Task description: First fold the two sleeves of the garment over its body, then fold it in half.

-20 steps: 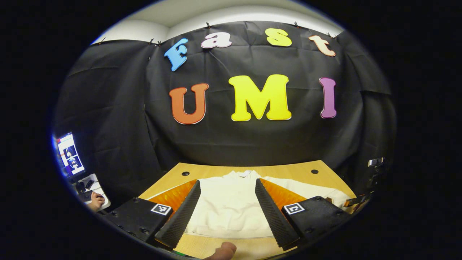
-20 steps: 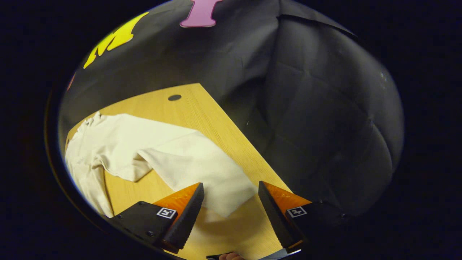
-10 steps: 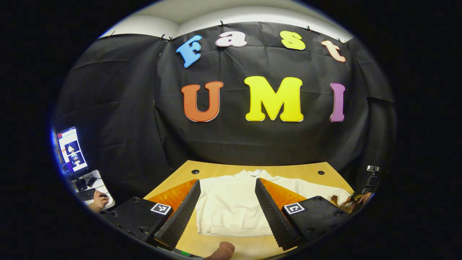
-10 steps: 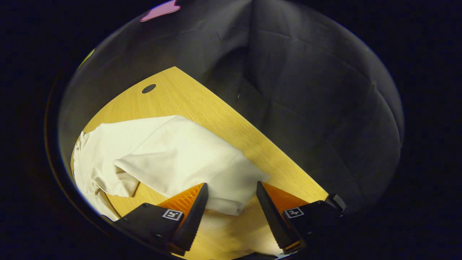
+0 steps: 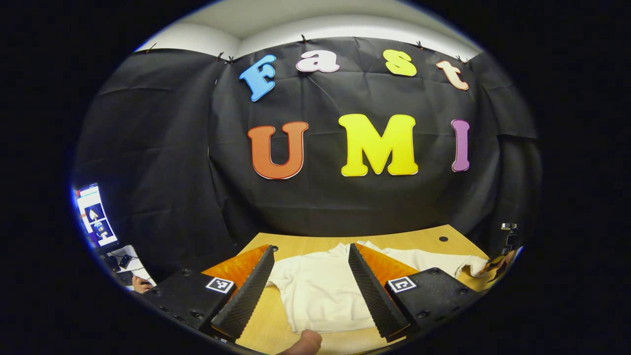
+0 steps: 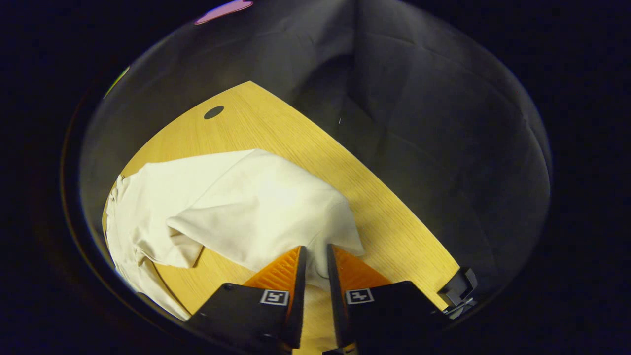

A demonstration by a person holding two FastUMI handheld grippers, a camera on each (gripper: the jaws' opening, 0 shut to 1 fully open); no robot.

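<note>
The left gripper [image 5: 308, 291] is held level, pointing forward, with its two fingers spread wide apart and nothing between them. A fingertip of the person's hand [image 5: 304, 343] shows at the bottom edge, just below the fingers. In the right gripper view, the right gripper [image 6: 315, 291] tilts downward, its fingers drawn close together with only a narrow gap, pinching the sleeve [image 6: 276, 212] end between them. In the left gripper view, the right gripper also appears far off at the right edge [image 5: 500, 259], with the hand that holds it.

Left gripper view faces the booth wall across the tabletop [image 5: 305, 244]; right gripper view looks down, close (both show the garment [image 6: 246, 207]).
</note>
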